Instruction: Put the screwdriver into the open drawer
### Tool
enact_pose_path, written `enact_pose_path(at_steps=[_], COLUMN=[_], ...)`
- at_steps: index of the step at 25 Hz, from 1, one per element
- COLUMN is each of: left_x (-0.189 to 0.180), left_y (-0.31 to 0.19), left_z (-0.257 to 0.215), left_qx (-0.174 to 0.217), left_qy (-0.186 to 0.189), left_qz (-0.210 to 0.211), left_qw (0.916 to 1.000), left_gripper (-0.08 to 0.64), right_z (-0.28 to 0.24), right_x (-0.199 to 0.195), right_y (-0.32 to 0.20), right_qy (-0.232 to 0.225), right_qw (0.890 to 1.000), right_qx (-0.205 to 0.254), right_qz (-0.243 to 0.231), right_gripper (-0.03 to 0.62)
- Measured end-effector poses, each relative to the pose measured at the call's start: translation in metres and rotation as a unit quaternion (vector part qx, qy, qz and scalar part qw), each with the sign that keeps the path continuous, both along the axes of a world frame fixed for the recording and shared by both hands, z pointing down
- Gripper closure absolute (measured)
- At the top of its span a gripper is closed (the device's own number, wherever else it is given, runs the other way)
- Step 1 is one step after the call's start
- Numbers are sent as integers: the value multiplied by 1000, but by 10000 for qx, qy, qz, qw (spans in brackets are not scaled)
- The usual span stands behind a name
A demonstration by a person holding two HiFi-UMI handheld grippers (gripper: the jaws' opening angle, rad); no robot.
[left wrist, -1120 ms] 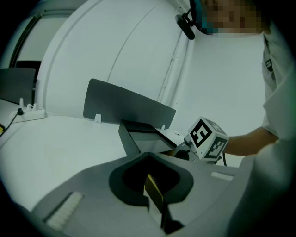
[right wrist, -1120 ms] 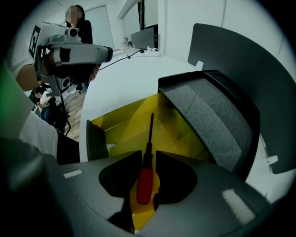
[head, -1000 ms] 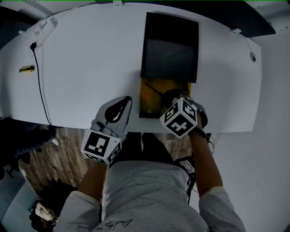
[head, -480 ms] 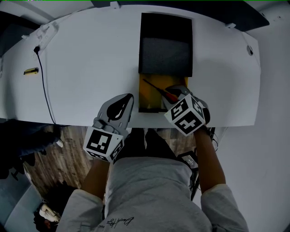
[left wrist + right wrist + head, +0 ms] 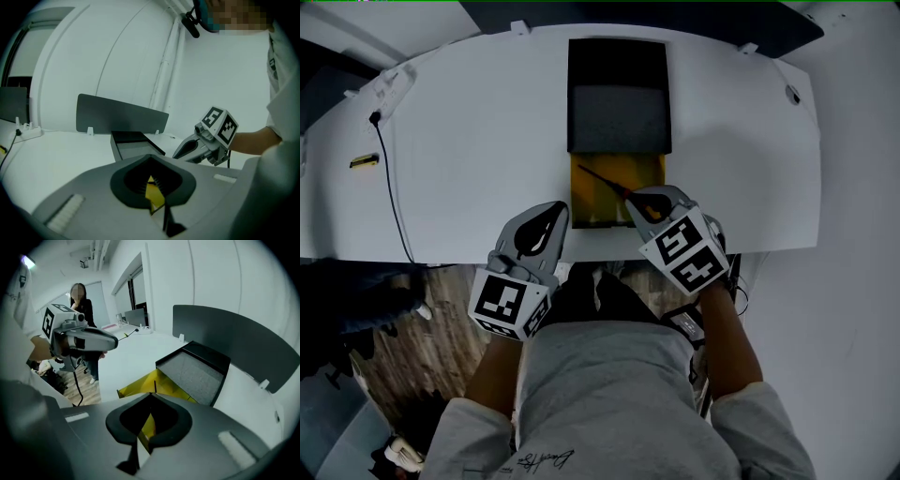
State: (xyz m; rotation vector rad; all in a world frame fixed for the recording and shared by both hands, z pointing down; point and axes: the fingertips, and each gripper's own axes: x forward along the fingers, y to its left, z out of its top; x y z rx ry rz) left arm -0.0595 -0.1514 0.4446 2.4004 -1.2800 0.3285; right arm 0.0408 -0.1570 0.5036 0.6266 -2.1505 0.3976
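Observation:
A yellow open drawer [image 5: 605,208] sticks out toward me from under a black box [image 5: 616,94] on the white table [image 5: 469,141]. My right gripper [image 5: 640,200] hangs over the drawer's front right part, shut on the screwdriver [image 5: 602,180]. The thin dark shaft slants to the far left above the yellow bottom. In the right gripper view the shaft [image 5: 153,386] pokes out past the closed jaws of the right gripper [image 5: 152,395]. My left gripper [image 5: 560,208] rests shut and holds nothing, just left of the drawer's front corner. The left gripper [image 5: 151,158] also looks toward the box.
A black cable [image 5: 389,187] runs down the table's left side, with a small yellow item [image 5: 361,161] beside it. A grey divider panel [image 5: 234,338] stands along the table's far edge. A person [image 5: 80,301] stands in the background. The table's front edge passes under both grippers.
The head view has drifted, so the box and drawer sit further left in the picture. The right gripper still holds the screwdriver over the drawer. The left gripper has hardly moved.

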Motion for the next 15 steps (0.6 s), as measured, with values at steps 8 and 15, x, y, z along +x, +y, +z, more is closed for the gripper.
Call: enact_pose_path(at_steps=[8,15], left_x=[11,16], left_y=[14,30], left_z=[-22,-36], left_qx=[158,203], left_qy=[-36,-92], left_qz=[52,134], left_qw=[9999,9997], left_gripper=[563,563], right_z=[-42,-64], right_x=[0,5], right_y=[19,39], right_qy=[-695,-1069], right_qw=[9963,9902], right_qx=[310,468], right_qz=[409,770], right_gripper=[578,578])
